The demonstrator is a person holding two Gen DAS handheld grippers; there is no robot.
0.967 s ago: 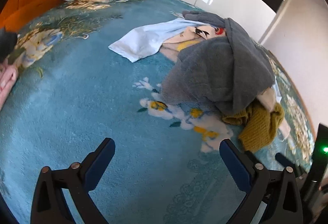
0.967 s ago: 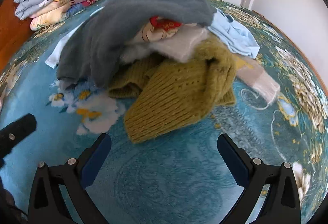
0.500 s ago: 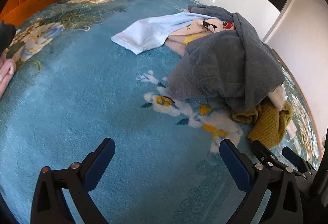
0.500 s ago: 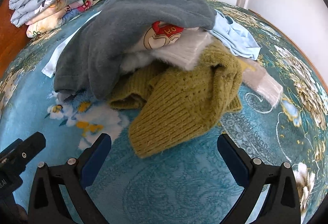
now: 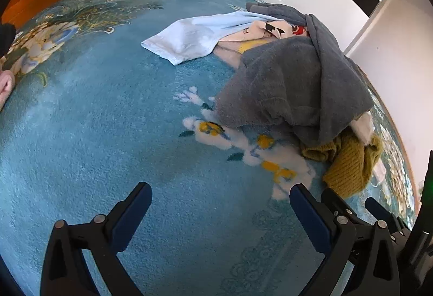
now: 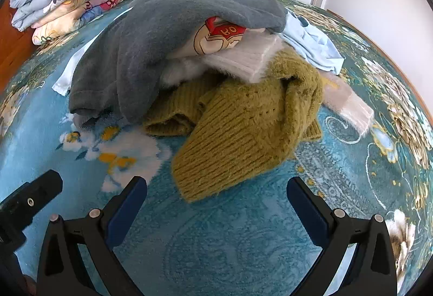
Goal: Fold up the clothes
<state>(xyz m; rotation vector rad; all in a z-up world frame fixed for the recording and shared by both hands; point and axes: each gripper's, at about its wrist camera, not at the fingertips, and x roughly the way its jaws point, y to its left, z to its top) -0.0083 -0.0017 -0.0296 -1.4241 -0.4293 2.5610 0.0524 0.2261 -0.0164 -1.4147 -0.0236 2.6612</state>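
Before the wide-open right tool (image 6: 216, 194), the soft, light olive-green knitted sweater (image 6: 243, 133) offers its near hem; left tool (image 5: 220, 201) equally wide.

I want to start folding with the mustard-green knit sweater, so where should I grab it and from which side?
Grip the ribbed end of the mustard-green knit sweater that sticks out flat on the blue floral blanket, nearest the open right hand-held gripper. Come straight in from the near side, since the grey fleece garment covers its far part.
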